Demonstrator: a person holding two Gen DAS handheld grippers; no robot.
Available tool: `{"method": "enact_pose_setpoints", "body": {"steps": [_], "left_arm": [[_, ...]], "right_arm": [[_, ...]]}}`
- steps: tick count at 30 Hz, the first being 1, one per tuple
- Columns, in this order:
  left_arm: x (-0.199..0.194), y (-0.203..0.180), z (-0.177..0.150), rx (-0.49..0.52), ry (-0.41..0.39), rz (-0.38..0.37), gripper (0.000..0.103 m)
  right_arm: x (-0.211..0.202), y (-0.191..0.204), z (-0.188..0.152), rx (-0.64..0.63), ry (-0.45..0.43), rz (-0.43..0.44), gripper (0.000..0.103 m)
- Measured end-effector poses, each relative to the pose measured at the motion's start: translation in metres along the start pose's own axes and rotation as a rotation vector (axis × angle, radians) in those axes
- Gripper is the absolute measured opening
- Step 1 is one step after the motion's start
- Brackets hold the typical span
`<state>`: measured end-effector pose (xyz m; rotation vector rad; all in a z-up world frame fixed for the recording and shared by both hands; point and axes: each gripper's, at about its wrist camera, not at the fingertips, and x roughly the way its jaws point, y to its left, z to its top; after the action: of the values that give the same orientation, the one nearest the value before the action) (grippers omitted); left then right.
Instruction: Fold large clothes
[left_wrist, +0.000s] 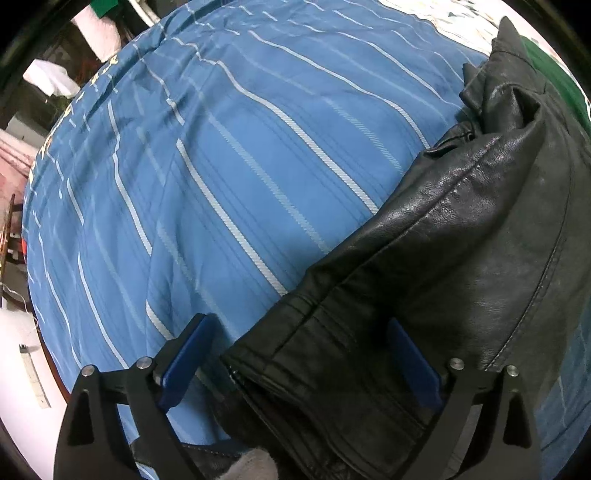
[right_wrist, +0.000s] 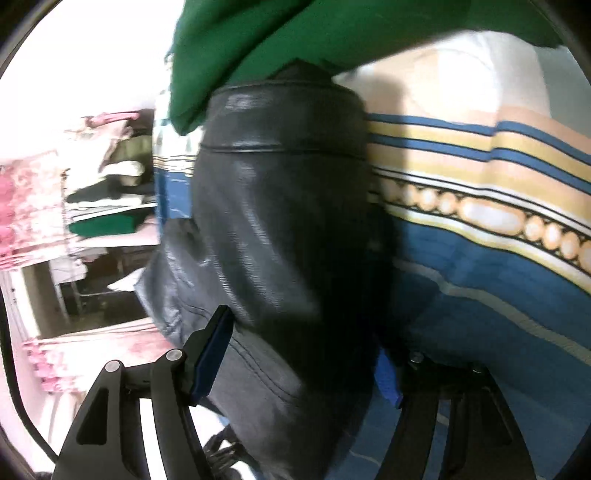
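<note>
The black leather jacket (left_wrist: 424, 266), filling the lower right over the blue striped bedspread (left_wrist: 221, 166), looks part-folded and unfinished, with left gripper (left_wrist: 299, 354) and right gripper (right_wrist: 303, 369) both spread wide astride it, unclenched.

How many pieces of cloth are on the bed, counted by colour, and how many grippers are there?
Black: 1, the leather jacket
Green: 1, the green cloth
Blue striped: 1, the bedsheet
Grippers: 2, the left gripper and the right gripper
Total: 5
</note>
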<state>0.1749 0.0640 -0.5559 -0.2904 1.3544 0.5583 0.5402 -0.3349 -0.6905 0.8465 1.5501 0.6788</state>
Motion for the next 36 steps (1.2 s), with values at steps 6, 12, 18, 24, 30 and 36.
{"method": "enact_pose_setpoints", "body": {"steps": [6, 12, 18, 24, 30, 36], "left_arm": [[-0.006, -0.027, 0.015, 0.075, -0.014, 0.039, 0.098], [-0.031, -0.022, 0.023, 0.066, -0.015, 0.051, 0.098], [-0.066, 0.008, 0.011, -0.009, -0.039, 0.05, 0.098], [-0.047, 0.039, -0.002, -0.007, -0.018, 0.172, 0.098], [0.001, 0.05, -0.013, 0.003, 0.064, 0.224, 0.098], [-0.049, 0.023, -0.014, 0.049, -0.019, 0.206, 0.098]], "right_arm": [[0.011, 0.009, -0.005, -0.026, -0.036, -0.052, 0.031], [-0.028, 0.015, -0.048, 0.103, -0.219, -0.019, 0.014], [-0.115, -0.005, -0.168, 0.294, -0.402, -0.058, 0.014], [-0.177, -0.074, -0.344, 0.632, -0.478, -0.2, 0.014], [-0.183, -0.133, -0.399, 0.764, -0.388, -0.304, 0.049], [-0.235, -0.089, -0.402, 0.603, -0.334, -0.583, 0.054]]}}
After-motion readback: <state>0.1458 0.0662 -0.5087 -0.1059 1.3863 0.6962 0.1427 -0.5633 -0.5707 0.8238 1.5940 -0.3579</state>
